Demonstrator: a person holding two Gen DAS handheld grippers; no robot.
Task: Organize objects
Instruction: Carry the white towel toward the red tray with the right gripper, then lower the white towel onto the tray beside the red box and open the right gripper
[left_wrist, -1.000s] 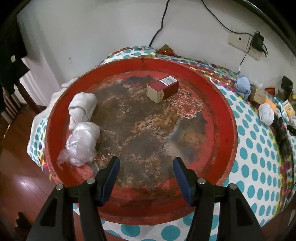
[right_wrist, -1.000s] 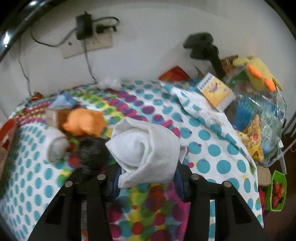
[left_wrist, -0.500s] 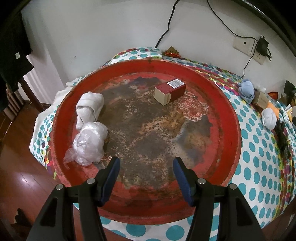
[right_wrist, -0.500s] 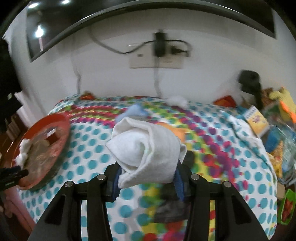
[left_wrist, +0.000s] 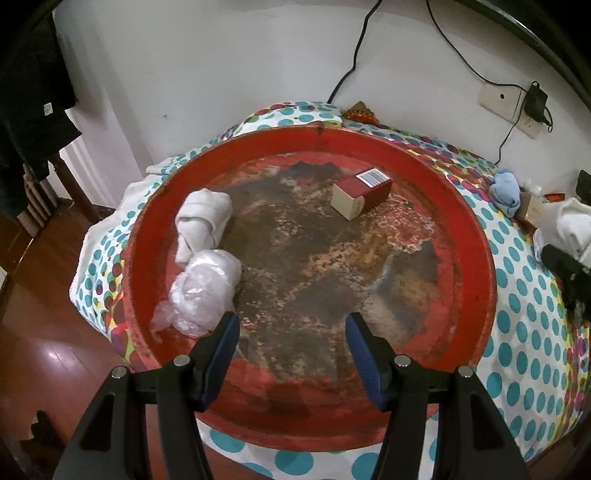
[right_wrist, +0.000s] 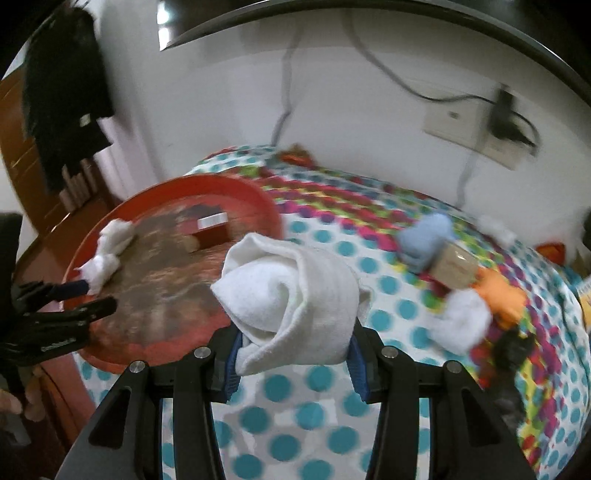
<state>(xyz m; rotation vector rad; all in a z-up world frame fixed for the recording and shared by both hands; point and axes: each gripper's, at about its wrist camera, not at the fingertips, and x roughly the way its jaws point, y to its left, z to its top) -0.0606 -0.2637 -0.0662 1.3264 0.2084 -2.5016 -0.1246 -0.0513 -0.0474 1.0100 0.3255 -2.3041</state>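
Right hand-held gripper (right_wrist: 293, 354) is clamped on a rolled white sock (right_wrist: 291, 302); only the left wrist view shows the left hand-held gripper (left_wrist: 291, 350) spread, empty.

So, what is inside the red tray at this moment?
The red tray holds a rolled white cloth, a crumpled plastic bag and a small red box. What the bag contains is hidden.

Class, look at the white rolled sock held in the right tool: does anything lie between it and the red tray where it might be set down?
Nothing visible does. The white rolled sock, gripped in the right tool, sits just off the red tray's near rim, with only dotted cloth below. The tray's centre is bare.
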